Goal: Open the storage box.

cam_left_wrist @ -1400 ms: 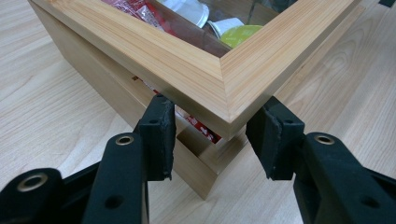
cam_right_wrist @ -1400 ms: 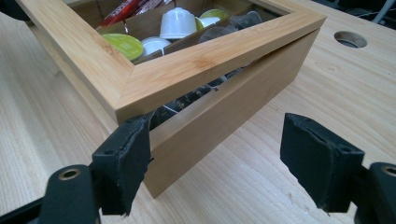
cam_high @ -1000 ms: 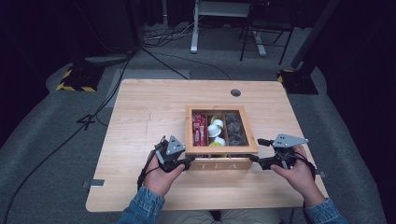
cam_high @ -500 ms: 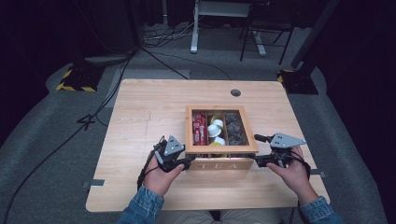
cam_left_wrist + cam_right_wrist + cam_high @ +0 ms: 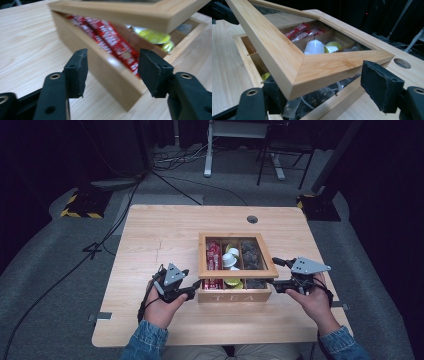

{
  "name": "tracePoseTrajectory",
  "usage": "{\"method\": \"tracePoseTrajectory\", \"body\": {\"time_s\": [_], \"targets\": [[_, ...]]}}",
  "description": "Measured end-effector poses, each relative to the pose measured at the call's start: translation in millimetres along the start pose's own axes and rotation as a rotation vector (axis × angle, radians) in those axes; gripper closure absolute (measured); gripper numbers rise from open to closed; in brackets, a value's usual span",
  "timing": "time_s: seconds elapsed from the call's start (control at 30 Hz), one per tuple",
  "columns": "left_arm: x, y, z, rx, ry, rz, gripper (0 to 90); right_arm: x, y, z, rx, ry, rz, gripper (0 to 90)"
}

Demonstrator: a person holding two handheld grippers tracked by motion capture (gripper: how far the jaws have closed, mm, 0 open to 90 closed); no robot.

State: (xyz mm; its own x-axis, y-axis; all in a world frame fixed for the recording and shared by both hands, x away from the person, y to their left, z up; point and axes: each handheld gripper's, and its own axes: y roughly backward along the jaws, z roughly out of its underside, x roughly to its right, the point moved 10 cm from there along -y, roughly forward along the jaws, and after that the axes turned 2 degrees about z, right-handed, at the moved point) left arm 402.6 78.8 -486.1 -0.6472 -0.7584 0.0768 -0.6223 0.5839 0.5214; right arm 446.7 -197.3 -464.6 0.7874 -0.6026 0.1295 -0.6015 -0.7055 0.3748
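**Tea box flanked by both tongs, lid partly raised**

A wooden tea box [image 5: 235,292] is seen near the front middle of the worktop [image 5: 160,235], its front face lettered "TEA". Its glazed lid [image 5: 287,57] is lifted at the front, so that a gap is left between the lid frame and the box wall below.

The left tongs [image 5: 192,287] are held at the box's front left corner. In the left gripper view, the jaws are spread wide, and the corner of the box is framed between them without either pad being seen to touch it. Red sachets [image 5: 110,37] are seen inside the box just beyond that corner, with yellow-topped capsules [image 5: 153,36] farther in.

The right tongs [image 5: 275,284] are placed at the box's front right corner. In the right gripper view, the jaws are parted, with the raised corner of the lid lying between them; one jaw is tucked under the lid frame, the other stands just beside its outer edge. Whether the lid is actually pressed by either pad cannot be told. A white cup [image 5: 314,47] and dark tea bags [image 5: 322,96] are seen in the compartments beneath.
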Motion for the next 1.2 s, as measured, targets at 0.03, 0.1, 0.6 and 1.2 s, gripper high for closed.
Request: {"method": "tracePoseTrajectory", "body": {"time_s": [0.03, 0.1, 0.6, 1.2], "targets": [[-6.1, 2.0, 2.8, -0.012, -0.008, -0.026, 38.7, 1.1, -0.6, -1.9, 0.002, 0.004, 0.002, 27.3], [-22.2, 4.7, 9.1, -0.036, -0.012, -0.068, 34.2, 4.9, -2.6, -7.1, 0.008, 0.003, 0.007, 27.6], [-76.1, -8.1, 49.2, -0.132, 0.085, -0.162, 25.5, 23.7, -6.0, -41.3, 0.034, -0.004, 0.013, 28.3], [-94.9, -26.9, 74.2, -0.201, 0.076, -0.178, 24.0, 51.8, -16.4, -88.9, 0.028, -0.038, -0.017, 35.9]]}}
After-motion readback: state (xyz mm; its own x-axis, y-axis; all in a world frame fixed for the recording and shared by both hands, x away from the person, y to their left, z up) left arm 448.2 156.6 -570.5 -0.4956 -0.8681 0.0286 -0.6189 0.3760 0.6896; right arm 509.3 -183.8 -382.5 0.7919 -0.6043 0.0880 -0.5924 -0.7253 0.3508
